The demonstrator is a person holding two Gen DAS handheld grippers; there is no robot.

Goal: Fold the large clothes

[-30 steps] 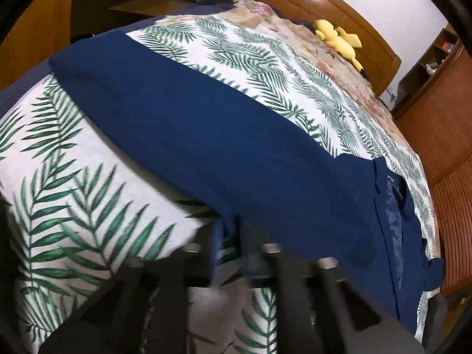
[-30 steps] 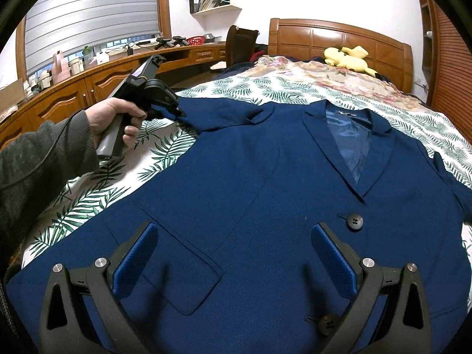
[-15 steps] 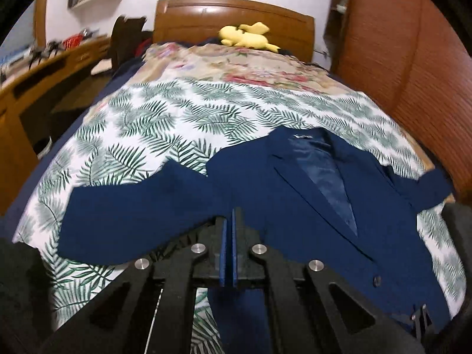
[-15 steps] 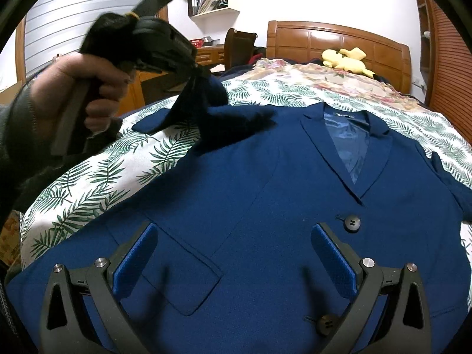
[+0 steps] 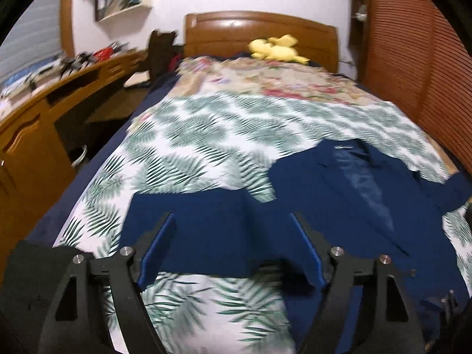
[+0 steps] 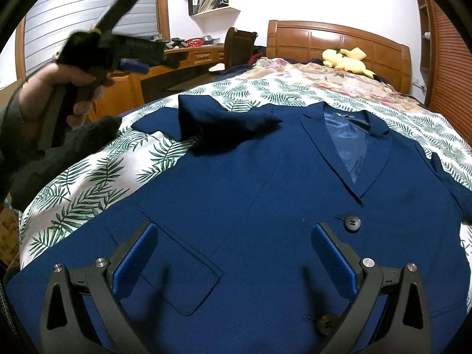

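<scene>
1. Here, a navy jacket [image 6: 250, 206] lay face up on the bed [image 6: 88, 183], collar toward the headboard [image 6: 339, 41], its front closed by two dark buttons [image 6: 351, 223].
2. The left tongs [image 5: 233, 247] stood wide apart and gripped nothing, held above the bed with the left sleeve [image 5: 191, 230] spread below them on the palm-print sheet [image 5: 206, 135].
3. In the right wrist view, the left tongs [image 6: 153, 59] appeared blurred in a bare hand [image 6: 56, 88], raised clear of the jacket at the bed's left side.
4. That sleeve [image 6: 224, 124] lay crumpled and partly folded in over the jacket's shoulder.
5. The right tongs [image 6: 233, 253] also stood apart, empty, hovering over the lower front of the jacket near a flap pocket [image 6: 165, 259].
6. A yellow plush toy [image 6: 345, 59] sat by the headboard, and a wooden bench [image 6: 183, 59] ran along the wall at left.
</scene>
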